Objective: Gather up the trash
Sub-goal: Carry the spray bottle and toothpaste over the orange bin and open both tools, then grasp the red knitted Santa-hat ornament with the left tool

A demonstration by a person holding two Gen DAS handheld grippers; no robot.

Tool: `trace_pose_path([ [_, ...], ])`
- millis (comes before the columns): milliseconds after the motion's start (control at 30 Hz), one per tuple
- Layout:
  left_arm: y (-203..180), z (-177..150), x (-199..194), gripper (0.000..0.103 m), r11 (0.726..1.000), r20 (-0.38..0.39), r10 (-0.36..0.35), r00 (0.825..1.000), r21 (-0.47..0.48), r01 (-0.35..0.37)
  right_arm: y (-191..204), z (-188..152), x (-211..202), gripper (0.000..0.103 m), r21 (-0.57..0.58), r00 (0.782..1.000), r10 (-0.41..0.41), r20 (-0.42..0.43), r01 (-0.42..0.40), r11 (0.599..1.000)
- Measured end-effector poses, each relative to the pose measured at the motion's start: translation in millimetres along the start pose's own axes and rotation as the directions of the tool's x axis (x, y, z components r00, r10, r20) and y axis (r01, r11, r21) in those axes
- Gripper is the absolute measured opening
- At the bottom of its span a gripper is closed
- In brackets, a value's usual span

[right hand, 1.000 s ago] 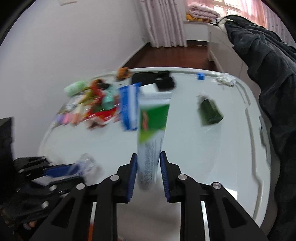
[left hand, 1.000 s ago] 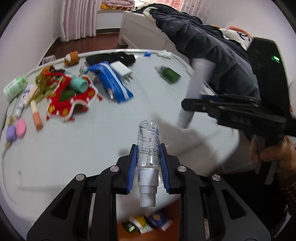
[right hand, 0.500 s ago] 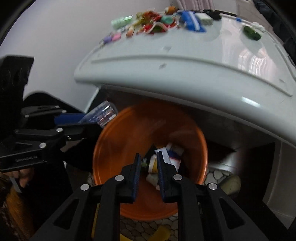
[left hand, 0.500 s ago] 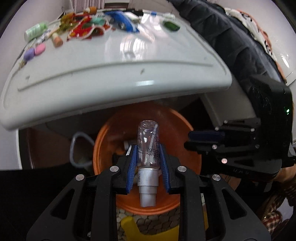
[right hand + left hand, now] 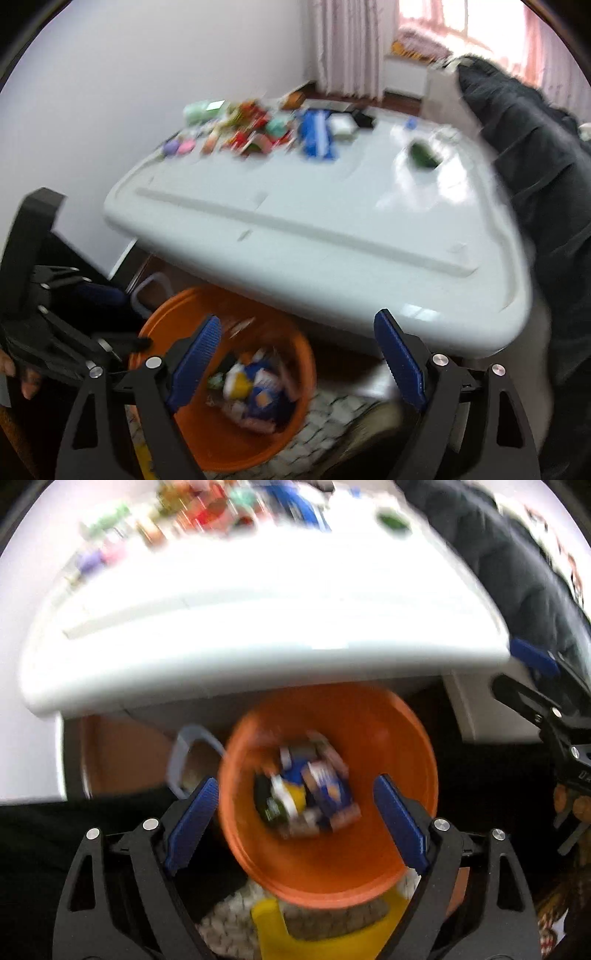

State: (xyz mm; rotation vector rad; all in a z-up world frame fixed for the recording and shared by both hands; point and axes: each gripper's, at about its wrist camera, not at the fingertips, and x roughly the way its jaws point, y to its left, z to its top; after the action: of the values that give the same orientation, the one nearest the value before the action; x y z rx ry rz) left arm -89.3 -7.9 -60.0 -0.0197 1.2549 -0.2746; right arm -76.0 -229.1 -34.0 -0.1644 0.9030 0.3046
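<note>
An orange bin [image 5: 417,738] stands on the floor under the near edge of the white table [image 5: 258,653]. Blurred trash [image 5: 310,790] lies in its bottom: packets, a dark bottle, white pieces. My left gripper [image 5: 295,786] hangs straight over the bin, its jaws opening wide with nothing between the blue pads. In the right wrist view my right gripper [image 5: 297,321] is also opening and holds nothing, above the bin [image 5: 177,306] and the table's edge [image 5: 314,229]. Each gripper shows at the edge of the other's view.
Small items crowd the table's far end, among them a blue packet [image 5: 316,136] and a green bottle [image 5: 424,155]. A dark jacket [image 5: 535,166] drapes at the right. A yellow stool [image 5: 273,915] and a white handle [image 5: 184,753] sit by the bin.
Both grippers went from the table down to the bin and opened. The clear spray bottle has left the left jaws and the green-and-white tube has left the right jaws. The right view has tilted up.
</note>
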Motion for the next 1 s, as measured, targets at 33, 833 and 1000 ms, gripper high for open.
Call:
trace_pose_path([
  [33,4,9,-7,0.084,1.000,0.036,0.013,0.999,-0.009,-0.012,-8,10,-8,0.085,-0.002,0.999,-0.019,0.035,0.019,1.000],
  [833,55,249,89,0.086,0.946,0.117,0.310,0.943,-0.134,-0.294,-133,92,-30,0.098,0.328,0.957,-0.062,0.285,-0.037,0.944],
  [1000,44,244,91,0.018,0.942,0.197,0.336,0.921,-0.063,-0.330,-131,90,-28,0.098,0.324,0.963,-0.052,0.265,-0.038,0.945],
])
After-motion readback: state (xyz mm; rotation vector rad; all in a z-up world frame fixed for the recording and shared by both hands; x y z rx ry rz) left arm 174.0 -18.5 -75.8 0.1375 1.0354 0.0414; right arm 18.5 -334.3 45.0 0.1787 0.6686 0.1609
